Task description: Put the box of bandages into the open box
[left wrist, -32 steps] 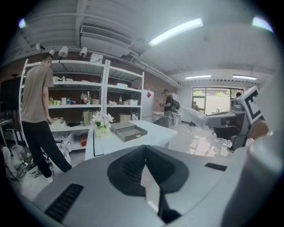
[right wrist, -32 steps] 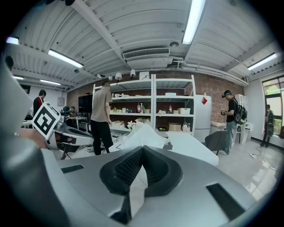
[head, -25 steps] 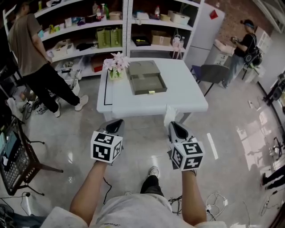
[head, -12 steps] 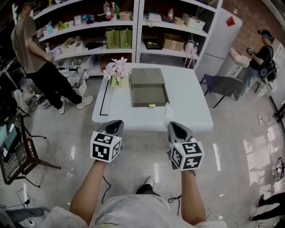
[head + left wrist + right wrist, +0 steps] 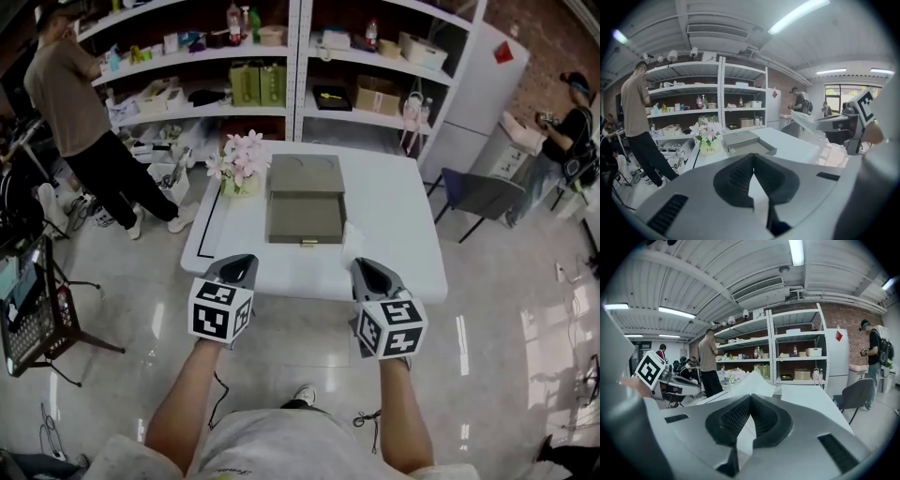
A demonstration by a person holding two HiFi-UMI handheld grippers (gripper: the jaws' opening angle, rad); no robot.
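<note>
**Grippers.** Both are held over the floor, short of the tabletop's near edge. The left gripper [image 5: 240,264] has its fingers together at the tips with nothing between them. The right gripper [image 5: 368,268] is likewise closed and empty.

**Task items.** The open box [image 5: 302,220] lies mid-tabletop and its tray is bare. Its lid [image 5: 306,173] lies flat behind it, toward the far edge. I see no plainly box-shaped bandage pack. A white package [image 5: 349,234] sits close to the near edge, just beside the open box's near right corner. I judge this to be the item, though in the right gripper view it looks crumpled and soft.

**Risks.**
- The fingers must part before any pick; arriving closed would shove the package off the near edge.
- A soft wrapper may fold or slip under a pinch.
- My identification may be wrong.

**Surroundings.**
- A flower pot [image 5: 234,164] stands toward the far left corner, beside the lid and clear of the right gripper's path.
- A chair [image 5: 483,195] stands off the right edge.
- One person [image 5: 80,112] stands at the shelves [image 5: 375,66] on the left, another [image 5: 572,122] far right.
- I judge nothing blocks the approach.
</note>
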